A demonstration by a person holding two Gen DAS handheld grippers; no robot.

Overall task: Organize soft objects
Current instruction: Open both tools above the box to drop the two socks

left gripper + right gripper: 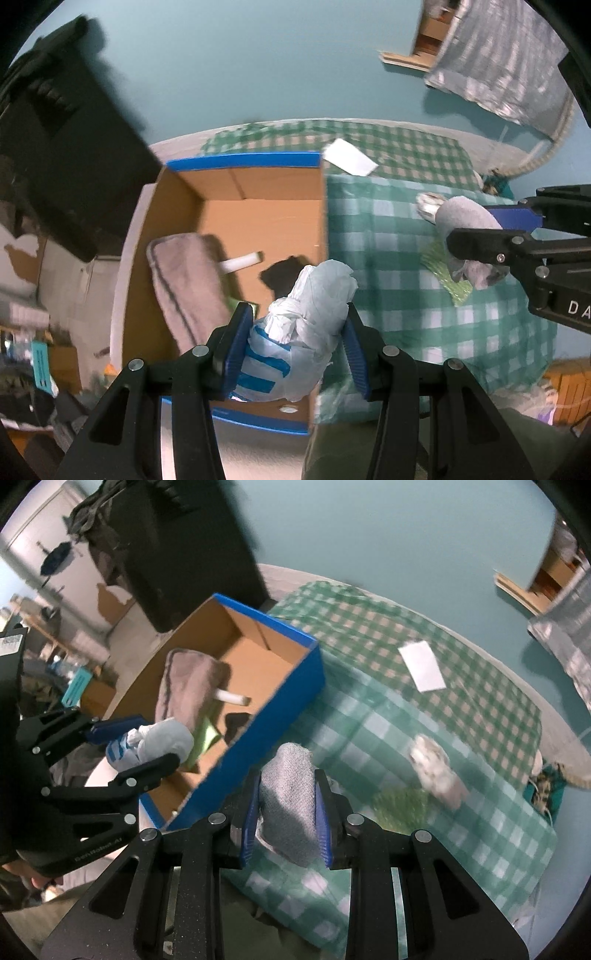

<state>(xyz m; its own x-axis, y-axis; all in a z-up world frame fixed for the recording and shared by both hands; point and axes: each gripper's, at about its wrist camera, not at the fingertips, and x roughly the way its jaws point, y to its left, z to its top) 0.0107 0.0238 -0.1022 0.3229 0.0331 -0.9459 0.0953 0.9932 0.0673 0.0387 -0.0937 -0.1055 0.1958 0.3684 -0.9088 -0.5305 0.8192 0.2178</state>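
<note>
White crinkled plastic, a knotted bag with blue stripes (295, 332), sits clamped in my left claw (295, 347), held over the near end of the blue-edged cardboard box (243, 162). Ahead in the box lie a grey towel (184, 280) and a white tube (242, 262). My right claw (284, 805) pinches a grey woven pouch (288, 797) above the green checked cloth (424, 716), just right of the box. Beyond it on the cloth lies a white paper (421, 664). Teal floor (258, 66) surrounds everything.
</note>
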